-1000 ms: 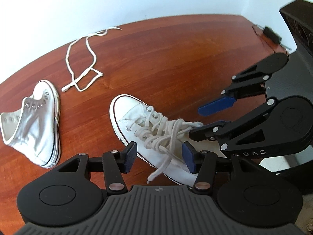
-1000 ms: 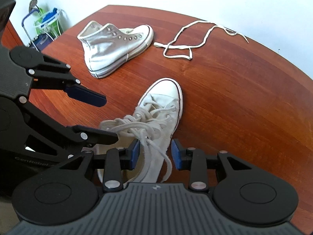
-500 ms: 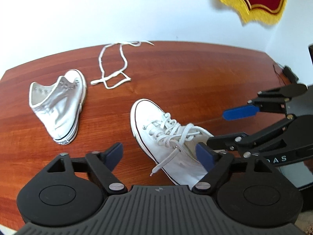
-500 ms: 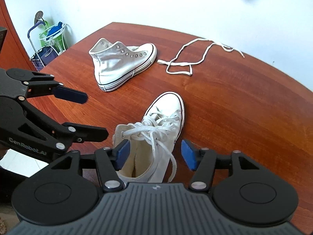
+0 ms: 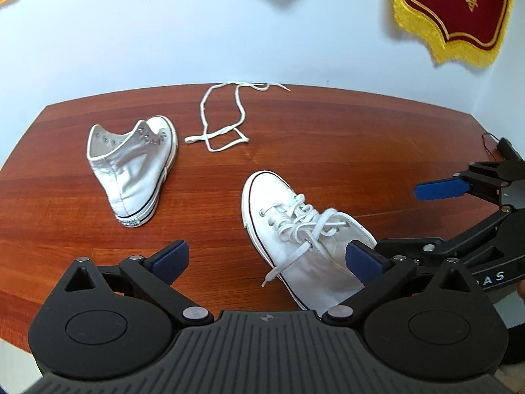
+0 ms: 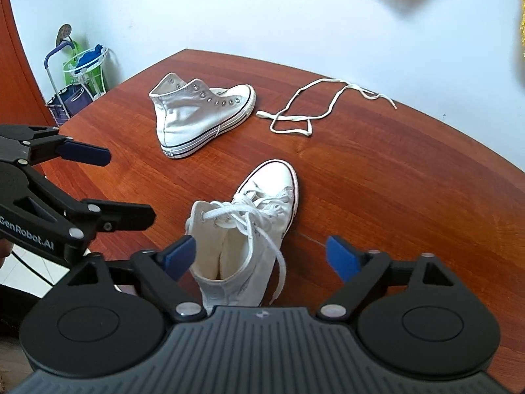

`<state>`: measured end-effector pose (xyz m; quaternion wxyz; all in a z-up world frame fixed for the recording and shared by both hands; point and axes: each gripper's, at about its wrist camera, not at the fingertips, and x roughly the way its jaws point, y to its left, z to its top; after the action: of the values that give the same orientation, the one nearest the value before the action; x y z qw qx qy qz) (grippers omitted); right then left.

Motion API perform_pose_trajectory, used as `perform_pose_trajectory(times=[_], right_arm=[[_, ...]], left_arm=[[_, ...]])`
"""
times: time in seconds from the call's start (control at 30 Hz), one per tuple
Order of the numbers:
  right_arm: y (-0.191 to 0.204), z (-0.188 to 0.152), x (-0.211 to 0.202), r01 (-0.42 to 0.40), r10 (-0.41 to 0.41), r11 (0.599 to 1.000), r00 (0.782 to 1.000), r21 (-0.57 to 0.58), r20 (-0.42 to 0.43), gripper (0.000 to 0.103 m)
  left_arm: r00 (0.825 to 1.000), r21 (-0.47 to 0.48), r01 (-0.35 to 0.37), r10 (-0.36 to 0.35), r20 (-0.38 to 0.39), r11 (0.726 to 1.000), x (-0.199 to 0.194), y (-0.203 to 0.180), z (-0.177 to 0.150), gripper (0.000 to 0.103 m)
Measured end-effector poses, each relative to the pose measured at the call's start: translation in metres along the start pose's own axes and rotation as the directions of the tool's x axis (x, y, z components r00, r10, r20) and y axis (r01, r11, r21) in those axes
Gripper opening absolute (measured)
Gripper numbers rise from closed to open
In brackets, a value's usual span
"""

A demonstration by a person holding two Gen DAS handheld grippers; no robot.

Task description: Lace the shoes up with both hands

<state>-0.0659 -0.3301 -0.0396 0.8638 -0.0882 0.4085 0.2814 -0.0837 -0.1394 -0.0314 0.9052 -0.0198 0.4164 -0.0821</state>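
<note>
Laced shoe heel hidden; pennant cropped

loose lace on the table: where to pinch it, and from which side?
Judging by its pose, pinch the loose lace at its free tip, the one lying toward the unlaced shoe, coming straight down from above. It lies flat on the table; that end sits clear of the crossed loops.
</note>
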Motion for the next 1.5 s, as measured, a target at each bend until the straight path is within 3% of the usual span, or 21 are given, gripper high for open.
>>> perform_pose_trajectory(times=[0.37, 0.53, 0.67, 0.73, 1.1, 1.5], right_arm=[[0.000, -0.006, 0.003, -0.021, 0.020, 1.000, 0.999, 0.006, 0.044, 0.093], [0.000, -0.009, 0.003, -0.005, 0.003, 1.000, 0.997, 0.026, 0.071, 0.102], [-0.004, -0.008, -0.003, -0.049, 0.040, 0.997, 0.991, 0.067, 0.126, 0.102], [-0.002, -0.007, -0.005, -0.055, 0.045, 0.996, 0.990, 0.070, 0.136, 0.102], [0.002, -0.004, -0.001, -0.053, 0.044, 0.996, 0.991, 0.071, 0.123, 0.102], [0.007, -0.002, 0.003, -0.045, 0.037, 0.997, 0.994, 0.068, 0.107, 0.102]], left_arm=[[0.999, -0.025, 0.023, -0.022, 0.042, 0.999, -0.001, 0.005, -0.011, 0.103], [0.999, -0.048, 0.001, 0.001, 0.052, 0.999, -0.002, 0.009, -0.012, 0.103], [0.998, -0.009, -0.061, 0.062, 0.008, 0.998, 0.004, 0.002, -0.009, 0.103], [0.998, 0.003, -0.058, 0.058, -0.016, 0.998, 0.006, -0.001, -0.008, 0.103], [1.000, -0.048, -0.011, 0.011, 0.002, 0.999, 0.005, 0.012, -0.010, 0.103], [1.000, -0.047, -0.011, 0.011, 0.018, 0.999, 0.006, 0.016, -0.006, 0.103]])
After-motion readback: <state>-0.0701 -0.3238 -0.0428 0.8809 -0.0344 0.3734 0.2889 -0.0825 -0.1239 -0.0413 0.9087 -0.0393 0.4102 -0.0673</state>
